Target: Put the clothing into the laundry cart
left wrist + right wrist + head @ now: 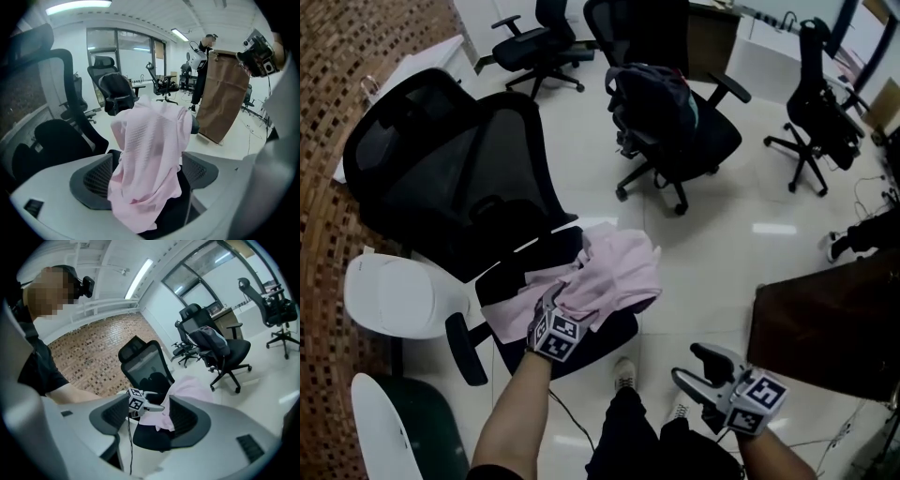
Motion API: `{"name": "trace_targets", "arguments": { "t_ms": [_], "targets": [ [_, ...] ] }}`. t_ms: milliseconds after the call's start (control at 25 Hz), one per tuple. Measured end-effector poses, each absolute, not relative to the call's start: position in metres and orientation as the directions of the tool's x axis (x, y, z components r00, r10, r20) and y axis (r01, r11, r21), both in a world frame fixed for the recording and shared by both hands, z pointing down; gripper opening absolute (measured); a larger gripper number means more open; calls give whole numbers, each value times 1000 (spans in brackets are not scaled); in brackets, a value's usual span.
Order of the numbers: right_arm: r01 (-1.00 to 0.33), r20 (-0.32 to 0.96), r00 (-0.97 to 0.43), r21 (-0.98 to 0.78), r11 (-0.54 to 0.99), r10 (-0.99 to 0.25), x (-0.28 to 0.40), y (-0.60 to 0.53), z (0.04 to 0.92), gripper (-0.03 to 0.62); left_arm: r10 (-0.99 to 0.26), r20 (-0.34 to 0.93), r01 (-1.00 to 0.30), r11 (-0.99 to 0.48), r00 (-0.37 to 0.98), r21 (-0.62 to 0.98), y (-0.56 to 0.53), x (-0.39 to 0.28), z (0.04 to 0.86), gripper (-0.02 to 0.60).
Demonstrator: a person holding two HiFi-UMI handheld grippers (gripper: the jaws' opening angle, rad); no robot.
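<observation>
The pink shirt [614,272] lies bunched on the seat of the black office chair [459,178], spilling over the seat's front edge. The left tool [561,319] reaches in from the front of that chair and its tips are buried under the shirt's near side. In the left gripper view its jaws stand wide apart, with the cloth hanging down between them; the pads do not appear to press on it. The right tool [689,364] hovers over the pale floor [722,234], off to the right of the chair's seat and apart from it. Its jaws are spread, with nothing between them. It points toward the chair, which shows past its jaws in the right gripper view, shirt on top. The brown laundry cart [825,323] stands to the right of the chair, well apart from it, and the shirt is not in it.
</observation>
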State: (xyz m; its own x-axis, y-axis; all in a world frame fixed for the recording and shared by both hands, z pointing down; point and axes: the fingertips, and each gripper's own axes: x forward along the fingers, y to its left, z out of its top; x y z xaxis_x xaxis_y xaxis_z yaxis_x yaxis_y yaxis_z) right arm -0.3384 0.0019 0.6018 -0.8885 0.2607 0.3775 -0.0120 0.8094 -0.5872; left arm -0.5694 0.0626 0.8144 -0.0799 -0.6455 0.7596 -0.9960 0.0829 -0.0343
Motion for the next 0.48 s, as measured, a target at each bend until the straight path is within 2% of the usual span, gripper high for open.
{"name": "trace_targets", "arguments": {
  "t_ms": [40,200,480],
  "targets": [
    [-20,384,-888,-581,813,253,-343,0,606,296,-647,760,-998,59,-52,-19,59,-570,823,466],
    [-60,422,-876,-577,815,235,-354,-9,627,296,-630,776,-999,-49,33,2,45,-564,859,508],
    [-98,426,-880,-596,797,211,-372,-20,648,296,-590,807,-995,-89,13,-49,4,-585,921,509]
  ]
}}
